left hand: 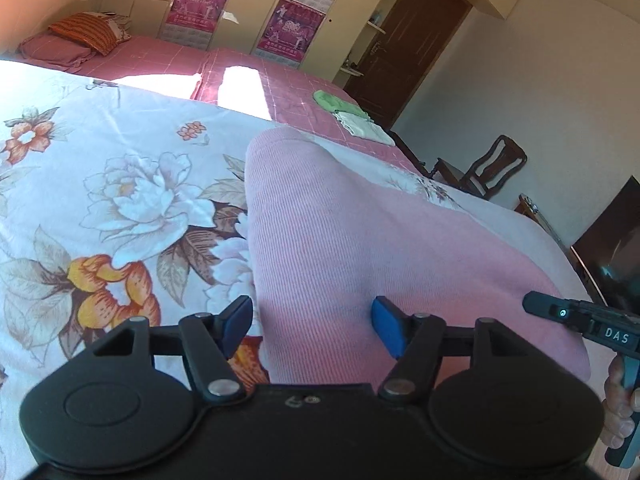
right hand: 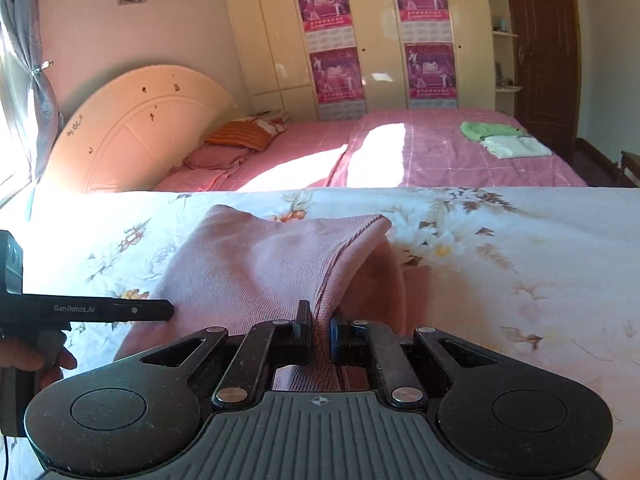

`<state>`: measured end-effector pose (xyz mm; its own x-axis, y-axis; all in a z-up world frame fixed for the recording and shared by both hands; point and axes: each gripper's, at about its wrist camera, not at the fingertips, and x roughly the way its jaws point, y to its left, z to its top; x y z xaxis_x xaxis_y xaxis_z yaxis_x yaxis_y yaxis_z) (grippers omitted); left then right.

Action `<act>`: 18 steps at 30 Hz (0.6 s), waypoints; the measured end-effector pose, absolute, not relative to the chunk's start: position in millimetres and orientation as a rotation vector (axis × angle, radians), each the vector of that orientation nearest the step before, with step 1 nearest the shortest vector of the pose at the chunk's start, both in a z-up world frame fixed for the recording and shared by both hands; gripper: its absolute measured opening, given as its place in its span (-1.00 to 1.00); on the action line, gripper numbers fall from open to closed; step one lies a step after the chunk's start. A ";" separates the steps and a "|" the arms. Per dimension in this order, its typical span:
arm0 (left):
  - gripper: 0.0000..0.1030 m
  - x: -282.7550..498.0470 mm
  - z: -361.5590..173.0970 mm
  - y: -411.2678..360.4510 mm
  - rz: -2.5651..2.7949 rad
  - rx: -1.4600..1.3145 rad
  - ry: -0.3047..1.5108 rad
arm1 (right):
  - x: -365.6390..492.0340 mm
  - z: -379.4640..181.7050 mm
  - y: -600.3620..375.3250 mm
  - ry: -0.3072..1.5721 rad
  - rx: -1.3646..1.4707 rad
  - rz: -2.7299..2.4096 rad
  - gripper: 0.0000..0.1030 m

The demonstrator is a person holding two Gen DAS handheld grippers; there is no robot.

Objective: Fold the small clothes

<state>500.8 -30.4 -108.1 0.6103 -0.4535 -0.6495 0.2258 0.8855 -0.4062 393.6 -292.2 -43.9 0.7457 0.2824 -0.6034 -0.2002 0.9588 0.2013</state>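
A pink ribbed garment (left hand: 360,248) lies on a floral sheet (left hand: 100,200). My left gripper (left hand: 312,326) is open, its blue pads on either side of the garment's near left edge, holding nothing. In the right wrist view my right gripper (right hand: 320,330) is shut on a raised fold of the pink garment (right hand: 256,264) at its near edge. The cloth rises from the sheet (right hand: 500,248) up to the jaws. The left gripper's body (right hand: 80,310) shows at the left of that view, and the right gripper's body (left hand: 580,320) at the right of the left wrist view.
Beyond the floral sheet is a pink checked bed (right hand: 440,152) with a green and a white folded cloth (right hand: 504,138) and pillows (right hand: 236,140). A wardrobe with posters (right hand: 380,40), a dark door (right hand: 544,52), a chair (left hand: 488,168) and a dark screen (left hand: 612,240) stand around.
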 end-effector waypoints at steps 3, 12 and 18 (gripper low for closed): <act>0.40 506.7 -119.6 -46.9 -0.378 -0.237 0.868 | 405.7 -84.0 -303.7 0.805 0.176 0.230 -0.86; 0.32 501.0 -102.7 -33.3 -0.389 -0.230 0.805 | 393.2 -76.8 -322.1 0.752 0.266 0.207 -0.73; 0.18 514.2 -89.8 -36.6 -0.345 -0.146 0.784 | 403.5 -44.0 -305.5 0.641 0.152 0.206 -0.58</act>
<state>514.2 -36.6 -89.8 0.6553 -0.3570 -0.6657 0.2497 0.9341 -0.2552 403.5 -305.5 -44.0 0.7820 0.2368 -0.5765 -0.1433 0.9685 0.2035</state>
